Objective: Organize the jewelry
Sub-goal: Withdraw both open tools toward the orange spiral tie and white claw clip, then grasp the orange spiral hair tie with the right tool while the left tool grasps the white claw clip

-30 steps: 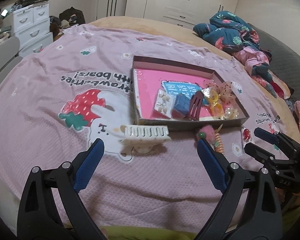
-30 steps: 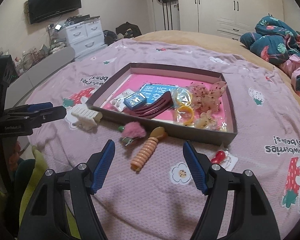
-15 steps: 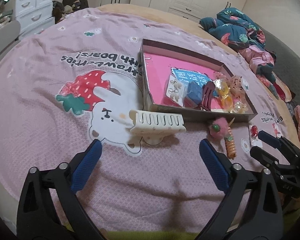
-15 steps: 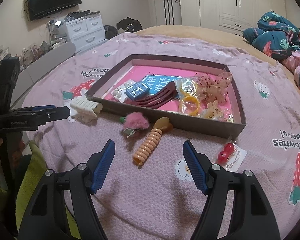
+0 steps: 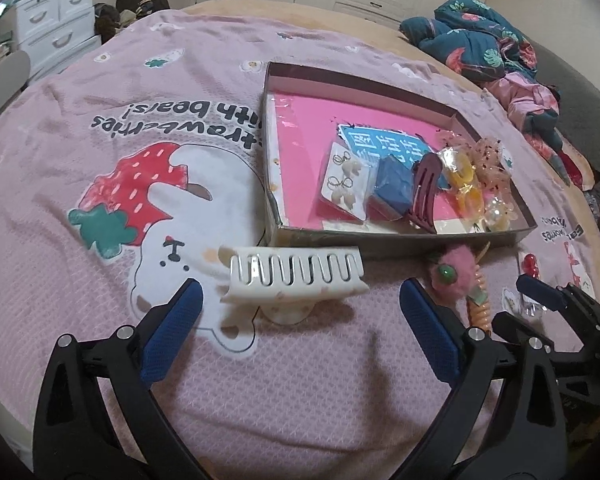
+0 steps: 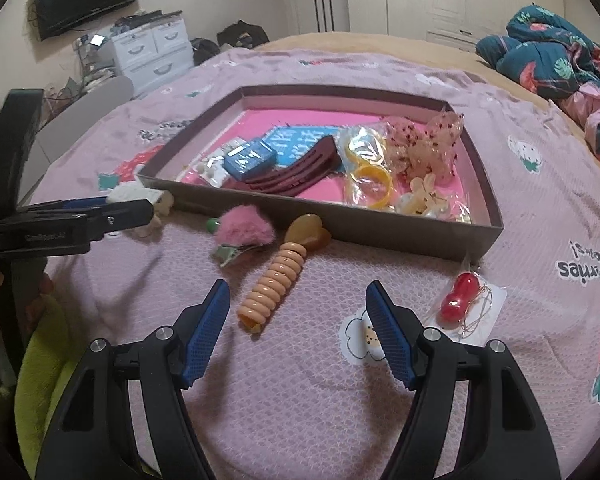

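Both empty, wide-spread tongs [image 5: 300, 308] [image 6: 298, 306] nearer than before to white claw clip [image 5: 296, 276], coil tie's [image 5: 480, 308] far end hidden.

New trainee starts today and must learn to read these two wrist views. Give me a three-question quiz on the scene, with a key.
1. True or false: the white claw clip lies inside the box.
2. Which loose item lies nearest the right gripper: A) peach spiral hair tie, B) pink fluffy clip, C) red cherry earrings?
3. Fill in: the left gripper holds ____.

Key: 1 false; 2 A; 3 nothing.
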Action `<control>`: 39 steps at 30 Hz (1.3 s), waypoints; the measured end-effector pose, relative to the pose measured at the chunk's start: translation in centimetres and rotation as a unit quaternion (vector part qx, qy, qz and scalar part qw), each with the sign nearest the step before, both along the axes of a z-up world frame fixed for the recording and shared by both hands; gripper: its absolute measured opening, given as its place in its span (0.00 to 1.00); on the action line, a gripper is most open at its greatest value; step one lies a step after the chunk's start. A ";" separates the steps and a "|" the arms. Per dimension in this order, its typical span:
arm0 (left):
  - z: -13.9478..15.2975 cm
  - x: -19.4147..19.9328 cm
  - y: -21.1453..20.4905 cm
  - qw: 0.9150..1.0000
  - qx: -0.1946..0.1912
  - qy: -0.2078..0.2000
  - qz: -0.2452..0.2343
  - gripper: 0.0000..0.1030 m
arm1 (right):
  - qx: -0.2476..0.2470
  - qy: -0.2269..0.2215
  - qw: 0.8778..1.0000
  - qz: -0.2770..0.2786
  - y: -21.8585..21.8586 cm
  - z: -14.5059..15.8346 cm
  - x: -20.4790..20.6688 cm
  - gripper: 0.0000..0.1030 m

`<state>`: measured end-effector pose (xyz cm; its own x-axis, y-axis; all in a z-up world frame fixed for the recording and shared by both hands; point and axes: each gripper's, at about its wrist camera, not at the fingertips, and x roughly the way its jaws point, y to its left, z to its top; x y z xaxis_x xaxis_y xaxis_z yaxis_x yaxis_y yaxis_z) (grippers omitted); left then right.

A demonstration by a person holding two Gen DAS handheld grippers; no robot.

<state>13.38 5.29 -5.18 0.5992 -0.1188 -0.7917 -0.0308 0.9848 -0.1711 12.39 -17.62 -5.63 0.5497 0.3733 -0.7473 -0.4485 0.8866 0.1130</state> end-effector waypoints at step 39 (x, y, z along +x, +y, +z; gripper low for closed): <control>-1.1 0.4 -0.6 1.000 0.018 -0.006 0.005 0.64 | -0.016 -0.006 1.000 0.004 0.0 -0.7 -0.1 0.17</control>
<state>13.80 4.64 -6.25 0.6100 -0.0841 -0.7879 -0.0380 0.9901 -0.1351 12.28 -17.64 -6.34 0.5560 0.3543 -0.7519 -0.4566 0.8861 0.0799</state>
